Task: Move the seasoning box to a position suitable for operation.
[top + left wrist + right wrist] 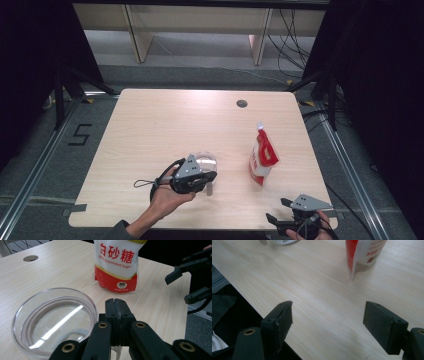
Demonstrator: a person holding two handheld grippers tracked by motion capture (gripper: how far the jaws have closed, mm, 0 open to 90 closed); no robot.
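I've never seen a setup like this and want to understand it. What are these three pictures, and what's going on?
There is no robot here. A person stands at a table with a hand-held two-jaw tool in each hand. The high view looks down from above the person's side. The other two pictures come from small cameras riding on the tools, each looking along its own black jaws.

On the table are a clear bowl and a standing bag of sugar. The left tool, beside the bowl, is shut, apparently on a small white piece. It may be a spoon, but I can't tell. The right tool is open near the table's edge and holds nothing.
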